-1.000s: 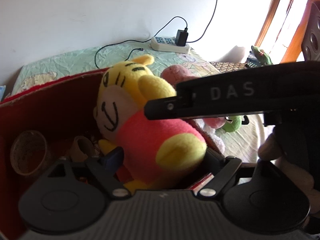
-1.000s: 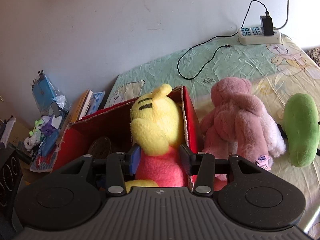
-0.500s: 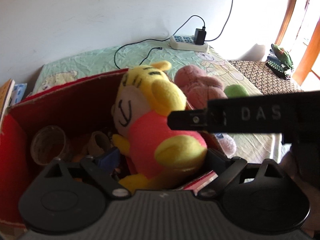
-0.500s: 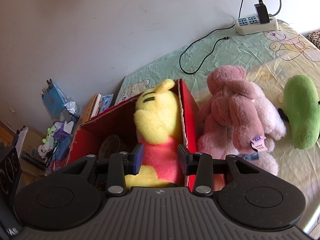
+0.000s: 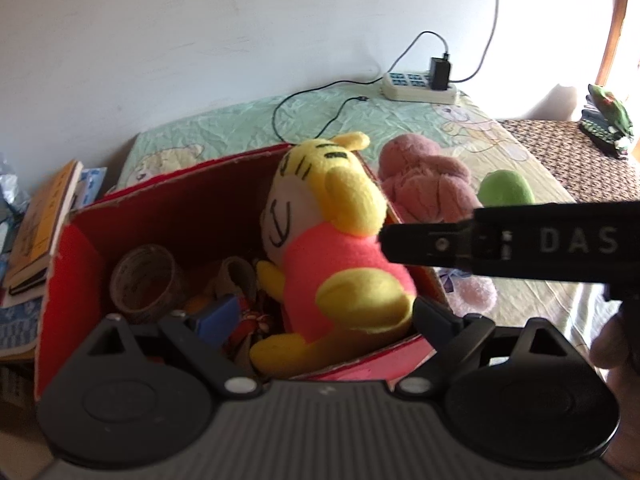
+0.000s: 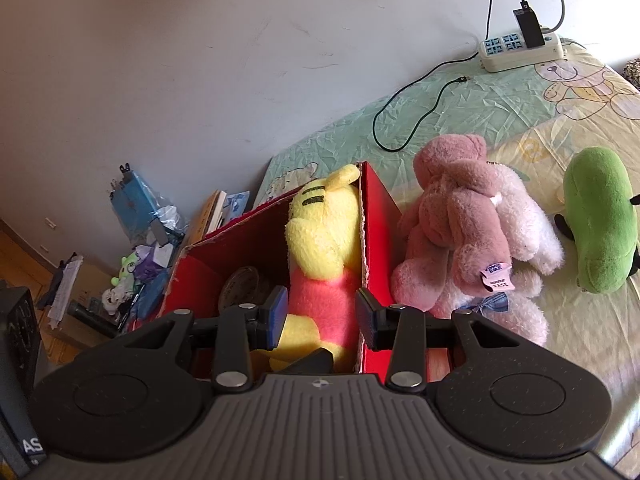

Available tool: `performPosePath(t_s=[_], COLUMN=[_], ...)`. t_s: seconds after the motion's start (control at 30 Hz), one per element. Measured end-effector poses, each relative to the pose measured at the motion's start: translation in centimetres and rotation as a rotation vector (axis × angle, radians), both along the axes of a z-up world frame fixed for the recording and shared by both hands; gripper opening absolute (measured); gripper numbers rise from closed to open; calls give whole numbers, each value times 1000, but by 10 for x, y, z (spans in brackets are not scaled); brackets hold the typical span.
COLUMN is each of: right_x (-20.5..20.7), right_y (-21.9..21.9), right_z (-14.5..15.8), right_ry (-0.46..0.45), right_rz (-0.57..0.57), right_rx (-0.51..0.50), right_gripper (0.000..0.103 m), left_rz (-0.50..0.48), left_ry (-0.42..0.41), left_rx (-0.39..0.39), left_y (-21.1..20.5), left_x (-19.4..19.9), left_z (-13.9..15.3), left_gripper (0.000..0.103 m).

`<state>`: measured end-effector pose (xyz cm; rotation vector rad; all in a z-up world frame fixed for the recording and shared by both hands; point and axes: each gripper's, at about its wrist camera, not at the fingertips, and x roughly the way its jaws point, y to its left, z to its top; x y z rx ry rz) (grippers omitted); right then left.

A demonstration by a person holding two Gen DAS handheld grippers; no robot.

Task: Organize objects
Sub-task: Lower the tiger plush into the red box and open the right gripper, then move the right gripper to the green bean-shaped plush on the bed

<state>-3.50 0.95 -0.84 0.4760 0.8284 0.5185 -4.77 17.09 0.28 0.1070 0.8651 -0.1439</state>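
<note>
A yellow and pink tiger plush (image 5: 340, 256) (image 6: 324, 248) sits inside the red cardboard box (image 5: 180, 204) (image 6: 376, 208), leaning on its right wall. My left gripper (image 5: 324, 316) is open, its jaws wide apart above the box's near edge, empty. My right gripper (image 6: 320, 316) is open, its jaws on either side of the plush's body and apart from it. A pink bear plush (image 6: 464, 224) (image 5: 424, 180) and a green plush (image 6: 600, 216) (image 5: 506, 188) lie on the bed to the right of the box.
Tape rolls (image 5: 144, 276) and small items lie in the box. A power strip (image 6: 520, 50) with a charger and black cable is at the back of the bed. Books (image 5: 40, 220) and clutter are left of the box. The right gripper's body (image 5: 520, 248) crosses the left wrist view.
Both grippers have pulled up and back from the box. The right gripper's jaws have opened off the tiger plush, which now rests in the box.
</note>
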Motion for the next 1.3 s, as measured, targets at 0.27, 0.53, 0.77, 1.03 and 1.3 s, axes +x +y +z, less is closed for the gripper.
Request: performPosePath(t_s=[0.27,0.53,0.77,1.03,1.3], right_x=[1,6,15,23,24], right_y=[-13,-29,-45,-64,-86], right_z=[3,3,1,-8,-11], right_ry=[-11,-5,7,39,51], right_rz=[44,92,128,167,189], right_rx=[18,35,43,64,68], right_gripper=[42,42,42,42,42], left_rz=[82,150,214,279,316], left_ry=[3,-2,0,-6,-8], left_rx=[41,80,100,150,156], left_y=[-5,-16,-28,-39,-56], left_x=[1,-1,0,-2,-4], left_z=[5,8,10,15,18], left_gripper=[94,94,94,94,94])
